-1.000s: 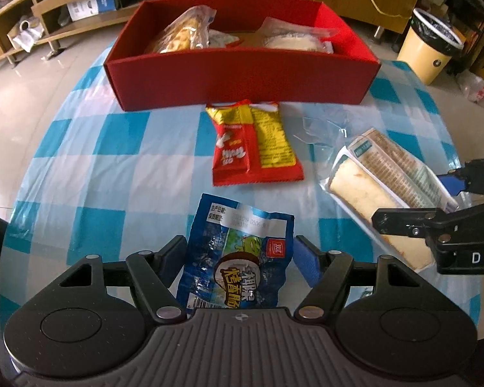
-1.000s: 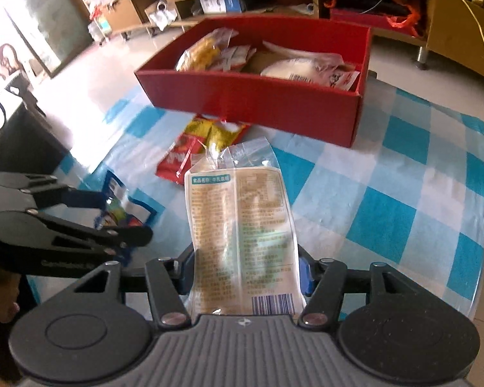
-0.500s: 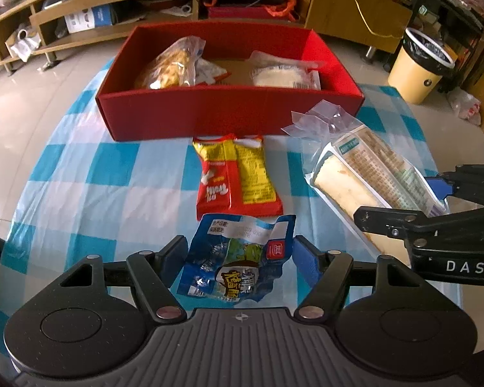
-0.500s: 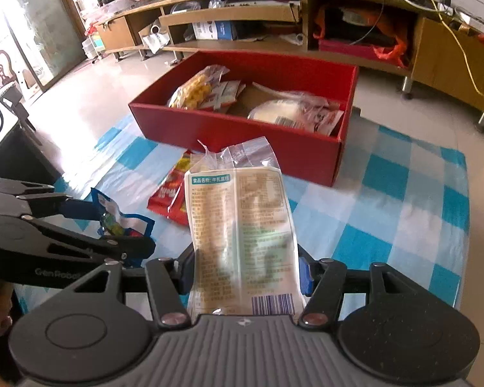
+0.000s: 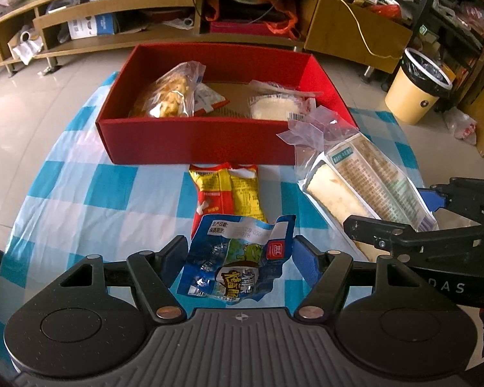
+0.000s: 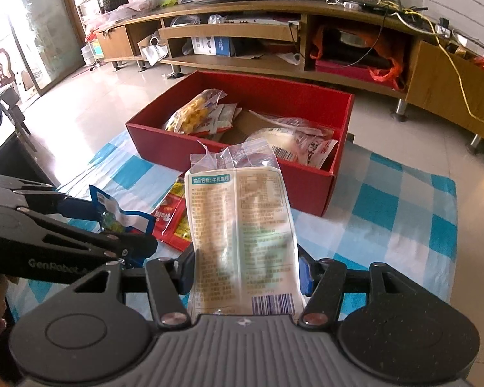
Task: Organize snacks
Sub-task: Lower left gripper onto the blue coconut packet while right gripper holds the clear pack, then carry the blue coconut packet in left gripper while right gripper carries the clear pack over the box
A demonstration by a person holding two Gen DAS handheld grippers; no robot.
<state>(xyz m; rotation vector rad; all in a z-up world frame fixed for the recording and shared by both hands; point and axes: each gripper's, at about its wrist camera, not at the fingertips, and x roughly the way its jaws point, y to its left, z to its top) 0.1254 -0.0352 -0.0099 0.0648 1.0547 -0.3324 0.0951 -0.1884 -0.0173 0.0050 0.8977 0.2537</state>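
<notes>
My left gripper (image 5: pixel 238 256) is shut on a crumpled blue snack packet (image 5: pixel 238 274) and holds it above the table. My right gripper (image 6: pixel 245 269) is shut on a long clear-wrapped bread pack (image 6: pixel 242 225), lifted and pointing toward the red box (image 6: pixel 309 190). In the left wrist view the bread pack (image 5: pixel 364 180) and right gripper (image 5: pixel 435 222) are on the right. The red box (image 5: pixel 203 142) holds a yellow puffed-snack bag (image 5: pixel 171 93) and a white bun pack (image 5: pixel 274 106). A red-and-yellow packet (image 5: pixel 226 193) lies on the cloth just in front of the box.
A blue-and-white checked cloth (image 5: pixel 80 193) covers the round table. Beyond it are a tiled floor, a low wooden TV cabinet (image 5: pixel 145 32) with clutter, and a yellow bin (image 5: pixel 416 87) at the far right. The left gripper (image 6: pixel 113 225) is close beside the bread pack.
Both grippers have risen with their packets. The blue packet came up off the cloth and crumpled. The box and table now sit lower and farther off in both views.
</notes>
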